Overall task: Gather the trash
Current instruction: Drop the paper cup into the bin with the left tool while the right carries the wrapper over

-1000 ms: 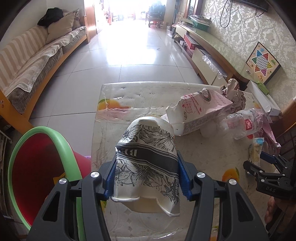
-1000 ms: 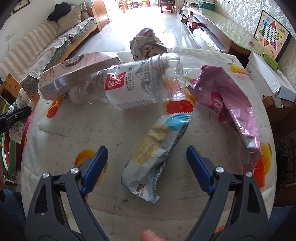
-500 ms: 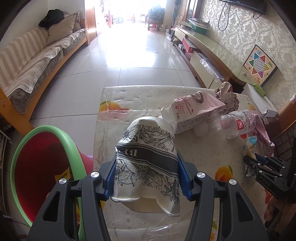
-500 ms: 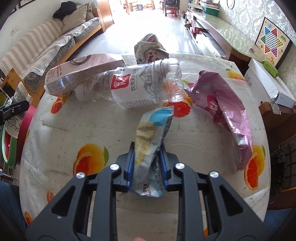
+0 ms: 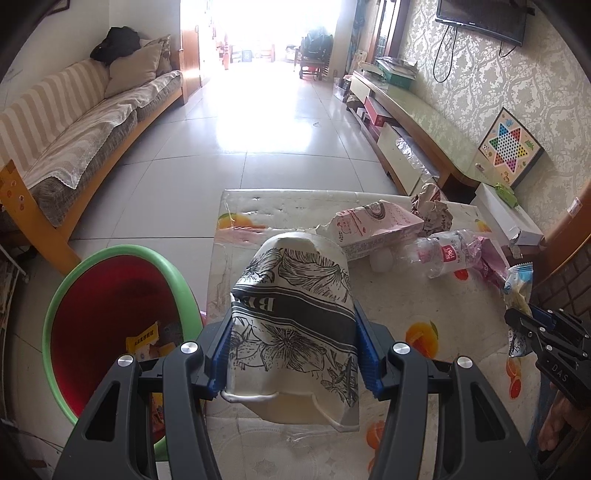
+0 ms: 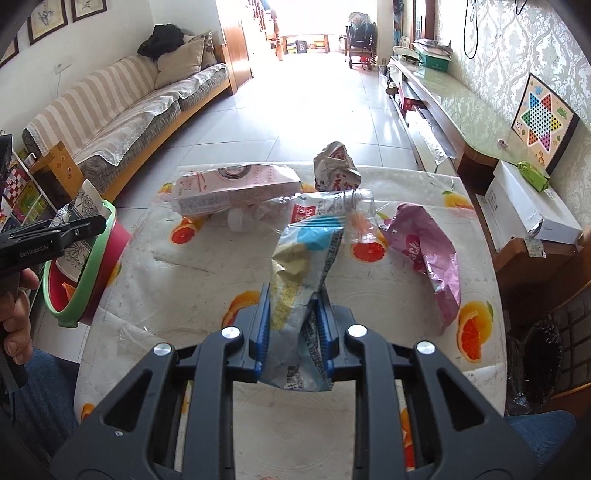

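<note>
Pointing steeply down, your left gripper (image 5: 291,352) pinches the crushed floral-print paper cup (image 5: 291,314) at lower centre, beside the green-rimmed red bin (image 5: 122,258); your right gripper (image 6: 293,328) clamps the crinkled blue-and-yellow snack wrapper (image 6: 303,273) above the fruit-print table's (image 6: 207,291) open near edge.

a home living room: a long striped sofa (image 5: 74,125) with cushions along one wall, a wall-mounted tv (image 5: 480,16) over a low cabinet (image 5: 417,118), tiled floor (image 5: 258,122), framed pictures (image 6: 48,14), patterned wallpaper (image 5: 480,92).
</note>
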